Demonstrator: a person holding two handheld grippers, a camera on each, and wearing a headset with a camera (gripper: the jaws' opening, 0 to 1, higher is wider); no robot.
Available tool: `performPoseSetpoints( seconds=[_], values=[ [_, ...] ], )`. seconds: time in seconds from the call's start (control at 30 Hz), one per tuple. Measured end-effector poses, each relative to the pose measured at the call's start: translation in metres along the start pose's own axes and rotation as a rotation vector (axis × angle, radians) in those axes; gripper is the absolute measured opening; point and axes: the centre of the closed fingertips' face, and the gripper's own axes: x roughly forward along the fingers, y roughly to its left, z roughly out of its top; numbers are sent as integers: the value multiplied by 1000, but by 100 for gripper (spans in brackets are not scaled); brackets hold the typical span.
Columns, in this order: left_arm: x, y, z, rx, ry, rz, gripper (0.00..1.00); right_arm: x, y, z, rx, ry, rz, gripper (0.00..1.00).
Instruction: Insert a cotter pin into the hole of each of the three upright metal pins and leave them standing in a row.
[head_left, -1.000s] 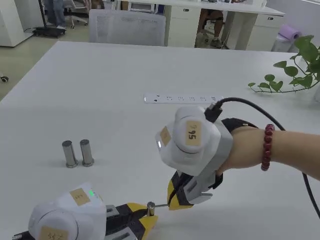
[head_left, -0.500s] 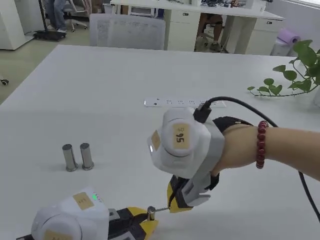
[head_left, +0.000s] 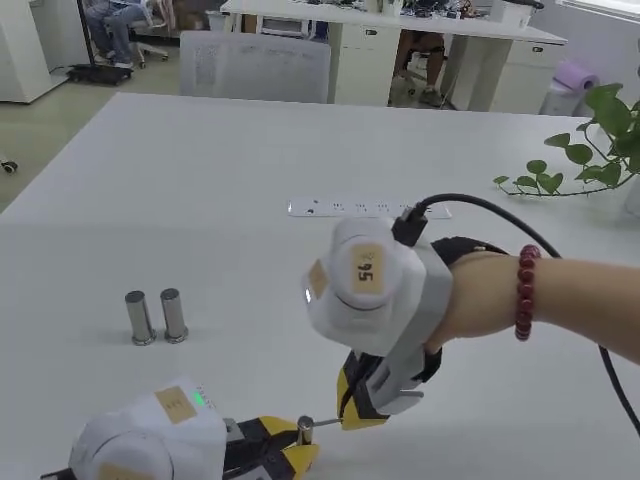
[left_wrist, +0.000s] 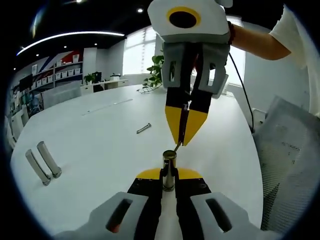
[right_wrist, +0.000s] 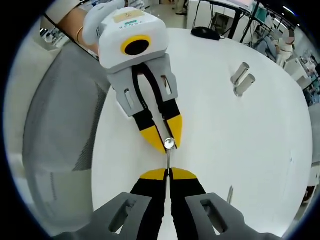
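My left gripper (head_left: 296, 447) is shut on a short metal pin (head_left: 303, 432) low above the white table (head_left: 240, 160). In the left gripper view that metal pin (left_wrist: 168, 169) stands upright between my jaws. My right gripper (head_left: 352, 417) is shut on a thin cotter pin (right_wrist: 168, 161), and its tip meets the metal pin's head (right_wrist: 169, 143). The two grippers face each other, tip to tip. Two more metal pins (head_left: 138, 318) (head_left: 174, 315) stand upright side by side to the left. A loose cotter pin (left_wrist: 144, 128) lies on the table beyond.
A white power strip (head_left: 368, 208) lies across the middle of the table. A potted plant (head_left: 590, 150) trails in from the right edge. A grey chair (head_left: 255, 65) stands at the far side. The right gripper's black cable (head_left: 520, 235) arcs over the forearm.
The right gripper has rolled slightly in the hand. The cotter pin's tip stays at the head of the held metal pin. The two standing pins have not moved.
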Motion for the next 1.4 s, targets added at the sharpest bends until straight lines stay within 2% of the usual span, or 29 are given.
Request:
performPoseSetpoints(
  seconds=[0.5,1.17,1.4],
  values=[
    [1,-1,1,4,0,-4,7,5,0,10,6,-67,5,3],
    [4,-4,1,12,-3,-9,7,6,2,16,26,-107,9,3],
    [4,-3,1,9,-3,-6,7,6,1,17,66,-119,13,4]
  ],
)
